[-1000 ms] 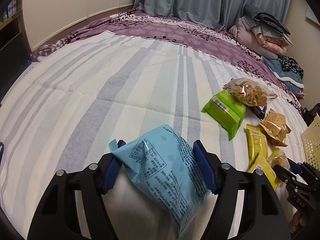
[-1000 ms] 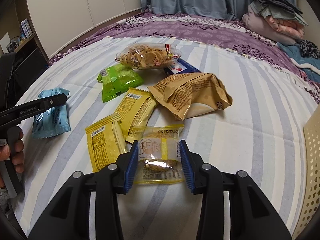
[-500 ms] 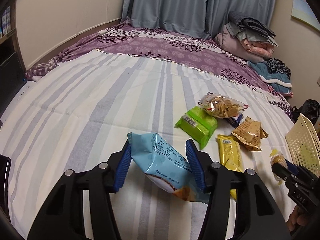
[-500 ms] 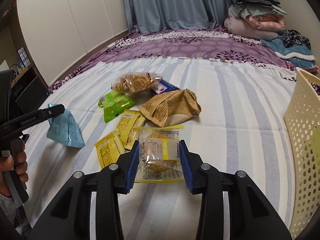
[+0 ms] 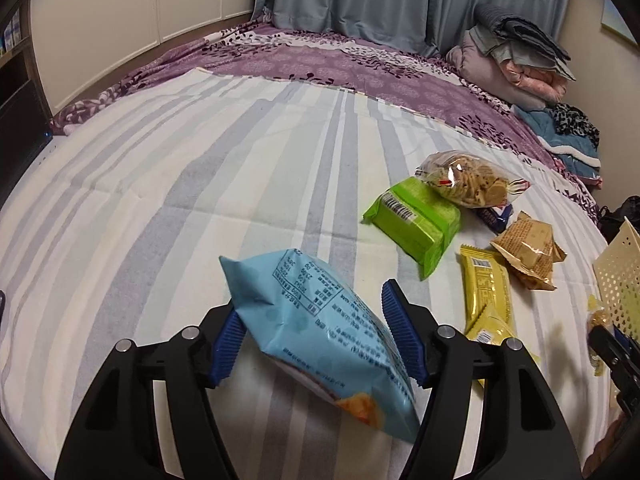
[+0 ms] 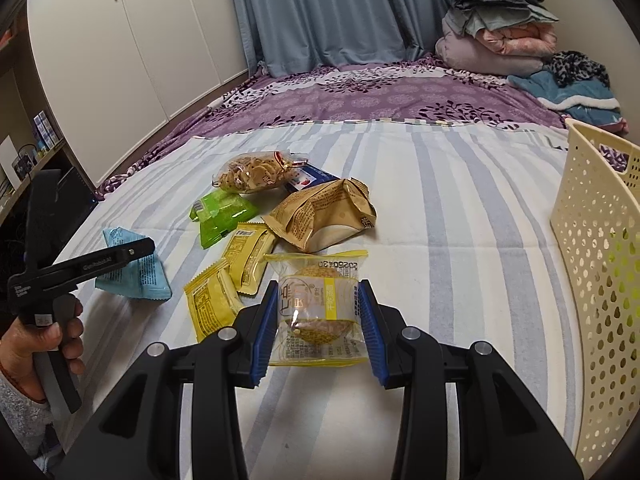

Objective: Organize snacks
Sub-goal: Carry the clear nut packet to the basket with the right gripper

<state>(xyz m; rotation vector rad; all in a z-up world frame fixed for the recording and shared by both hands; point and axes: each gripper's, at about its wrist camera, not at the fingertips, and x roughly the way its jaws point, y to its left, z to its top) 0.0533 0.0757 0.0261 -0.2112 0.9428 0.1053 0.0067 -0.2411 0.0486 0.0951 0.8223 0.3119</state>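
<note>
Snacks lie scattered on a striped bedsheet (image 6: 460,220), and each gripper carries one of them. The left gripper (image 5: 316,340) pinches a light blue packet (image 5: 320,336) between its blue pads (image 5: 400,336), the packet tilted with one corner up and its lower end hanging toward the camera; in the right wrist view the same blue packet (image 6: 136,268) is seen at the left, held clear above the sheet by the black tool. The right gripper (image 6: 318,322) is closed on a small clear and yellow cookie packet (image 6: 318,312), squeezed from both sides and held upright in front of the camera. On the sheet between the two tools stay two yellow packets (image 6: 236,276) lying side by side and partly overlapping, a green packet (image 6: 222,216) just beyond them, a brown paper-look bag (image 6: 324,216) to the right of the green one, a clear bag of crackers (image 6: 256,172) farther back, and a dark blue packet (image 6: 308,178) peeking from under the cracker bag. A cream perforated basket (image 6: 592,240) stands at the right edge, near the right gripper, with something yellow-green dimly visible through its holes. Folded blankets (image 6: 496,28) are piled at the far end of the bed by the curtain (image 6: 320,12)
</note>
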